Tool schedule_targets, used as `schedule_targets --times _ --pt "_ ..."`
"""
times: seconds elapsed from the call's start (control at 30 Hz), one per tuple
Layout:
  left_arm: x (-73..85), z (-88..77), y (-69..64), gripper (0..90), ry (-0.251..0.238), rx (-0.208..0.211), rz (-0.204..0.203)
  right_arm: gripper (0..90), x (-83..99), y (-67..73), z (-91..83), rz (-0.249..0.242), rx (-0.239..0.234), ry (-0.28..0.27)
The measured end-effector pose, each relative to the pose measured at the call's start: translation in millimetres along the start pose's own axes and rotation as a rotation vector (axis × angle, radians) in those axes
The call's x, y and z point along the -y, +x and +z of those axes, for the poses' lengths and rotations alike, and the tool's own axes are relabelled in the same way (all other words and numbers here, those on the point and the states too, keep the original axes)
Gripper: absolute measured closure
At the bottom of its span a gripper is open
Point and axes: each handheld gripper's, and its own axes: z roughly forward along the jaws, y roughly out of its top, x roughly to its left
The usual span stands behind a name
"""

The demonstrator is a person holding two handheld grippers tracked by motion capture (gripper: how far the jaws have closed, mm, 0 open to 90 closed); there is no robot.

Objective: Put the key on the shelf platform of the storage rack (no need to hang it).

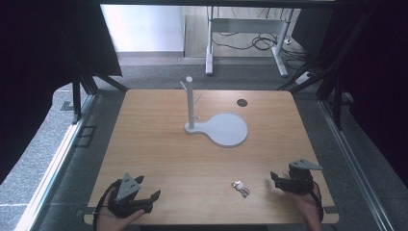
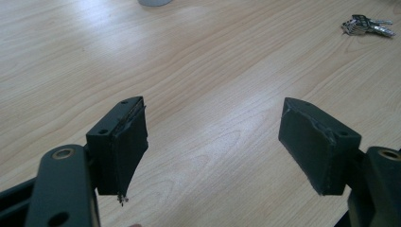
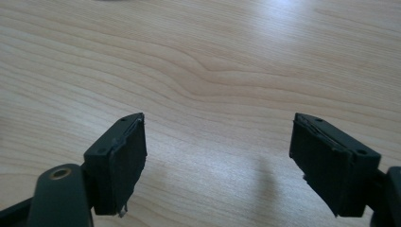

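Both grippers rest low at the near table [image 1: 159,159] edge, the left gripper [image 1: 144,195] and right gripper [image 1: 275,179] each with jaws spread wide and nothing between them, apparently a ready posture before any grasp. The keys [image 1: 241,187] lie flat between the two, just beside the right gripper's tips and well ahead-right of the left fingers [image 2: 124,142]. Farther out, well beyond both, stands the white stand [image 1: 190,103] on its round base, its pegs probably meant for hanging the keys.
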Motion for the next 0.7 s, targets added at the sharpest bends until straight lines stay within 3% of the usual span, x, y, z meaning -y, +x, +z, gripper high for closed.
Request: schedule_targets --times 0.23,0.47,0.7 --pt "-1.5 -0.5 -3.2 24.8 -0.002 0.002 0.009 24.2 0.5 -0.5 0.5 -0.018 -0.018 -0.004" --pt "-1.5 1.1 -5.4 24.8 0.0 0.012 0.014 27.7 2.3 0.1 0.6 -0.022 -0.034 0.032" --pt "-1.4 0.8 -4.3 24.8 -0.005 0.016 0.01 26.2 0.1 2.7 1.0 -0.028 -0.021 0.057"
